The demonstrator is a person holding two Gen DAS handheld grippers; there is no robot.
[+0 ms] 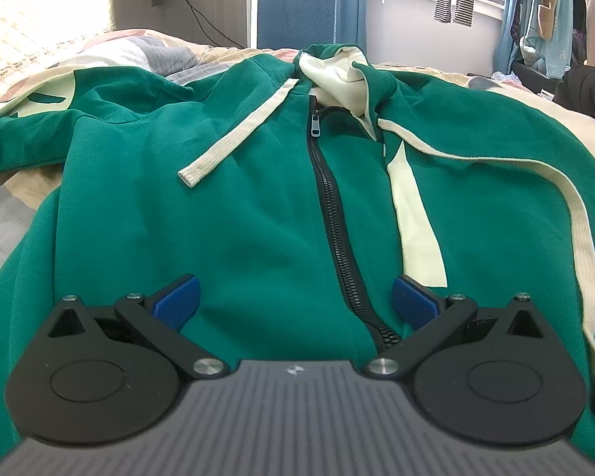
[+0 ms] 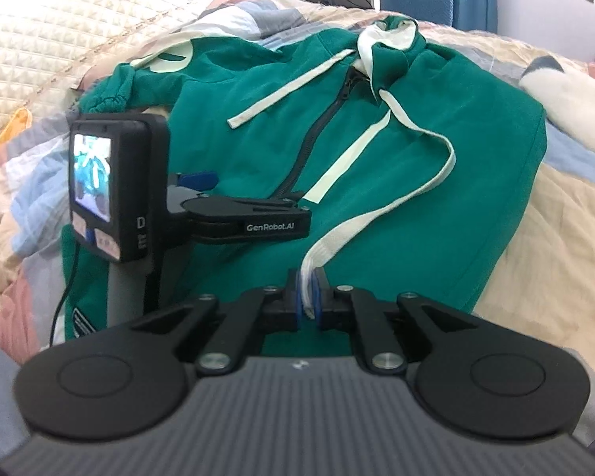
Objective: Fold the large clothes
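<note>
A green zip hoodie (image 1: 234,206) lies front up on the bed, hood at the far end, black zipper (image 1: 329,206) closed. It also shows in the right wrist view (image 2: 436,182). My left gripper (image 1: 295,301) is open low over the hoodie's lower front, its blue pads either side of the zipper. My right gripper (image 2: 307,297) is shut on the end of the right cream drawstring (image 2: 380,214), which runs up to the hood. The left cream drawstring (image 1: 242,135) lies loose on the chest. The left gripper's body (image 2: 234,214) shows in the right wrist view.
A patchwork quilt (image 2: 567,206) covers the bed under the hoodie. A blue chair (image 1: 297,8) stands beyond the bed. Clothes hang on a rack (image 1: 543,4) at the far right. A cream padded headboard (image 2: 79,20) is at the left.
</note>
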